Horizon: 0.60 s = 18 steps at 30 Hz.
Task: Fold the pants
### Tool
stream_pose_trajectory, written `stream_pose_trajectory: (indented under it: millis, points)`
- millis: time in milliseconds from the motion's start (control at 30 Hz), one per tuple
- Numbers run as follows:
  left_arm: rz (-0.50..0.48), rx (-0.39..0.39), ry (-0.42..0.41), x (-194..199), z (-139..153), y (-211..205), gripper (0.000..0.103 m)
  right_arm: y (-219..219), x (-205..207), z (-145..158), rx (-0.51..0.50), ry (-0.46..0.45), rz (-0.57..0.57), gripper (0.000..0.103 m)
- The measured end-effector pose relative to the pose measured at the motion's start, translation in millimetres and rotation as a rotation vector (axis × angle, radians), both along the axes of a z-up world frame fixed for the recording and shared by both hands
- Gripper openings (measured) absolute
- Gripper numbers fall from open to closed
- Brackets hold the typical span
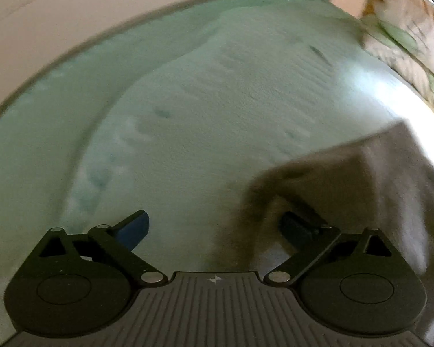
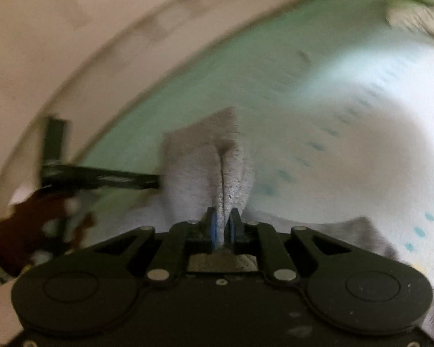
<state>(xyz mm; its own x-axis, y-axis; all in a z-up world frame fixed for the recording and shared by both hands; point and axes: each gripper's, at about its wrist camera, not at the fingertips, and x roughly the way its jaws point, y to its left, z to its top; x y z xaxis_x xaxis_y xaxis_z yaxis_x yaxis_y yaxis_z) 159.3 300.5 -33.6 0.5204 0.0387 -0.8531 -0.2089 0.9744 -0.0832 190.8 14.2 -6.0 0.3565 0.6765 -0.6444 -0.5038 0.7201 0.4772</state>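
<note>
The pants are light grey fabric lying on a pale green bedsheet. My right gripper is shut on a fold of the pants, which runs up between its blue pads. In the left wrist view the pants hang at the right, draped over the right finger. My left gripper is open, its fingers wide apart, with the sheet below it. The other gripper's black finger shows at the left of the right wrist view, reaching to the pants' edge.
The bed's edge curves along the left, with beige floor or wall beyond it. A patterned pillow or cover lies at the upper right. Bright light falls on the sheet at the right. Both views are motion-blurred.
</note>
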Motion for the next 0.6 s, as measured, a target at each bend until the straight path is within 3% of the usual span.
stream_pose_trajectory:
  millis: [133,267,367,433,600]
  points:
    - [0.055,0.016,-0.014,-18,12,22,0.099,28,-42,21,0.006,-0.058,0.121,0.01]
    - [0.071,0.028,-0.041,-31,28,33,0.099,76,-75,4,-0.106,-0.085,0.277,0.01]
    - [0.069,0.033,-0.073,-39,41,34,0.099,96,-79,-14,-0.096,-0.005,0.342,0.003]
    - [0.059,0.033,-0.086,-38,47,31,0.099,105,-80,-21,-0.076,0.031,0.36,0.002]
    - [-0.015,0.006,-0.101,-35,54,9,0.099,108,-82,-19,-0.076,0.02,0.336,0.005]
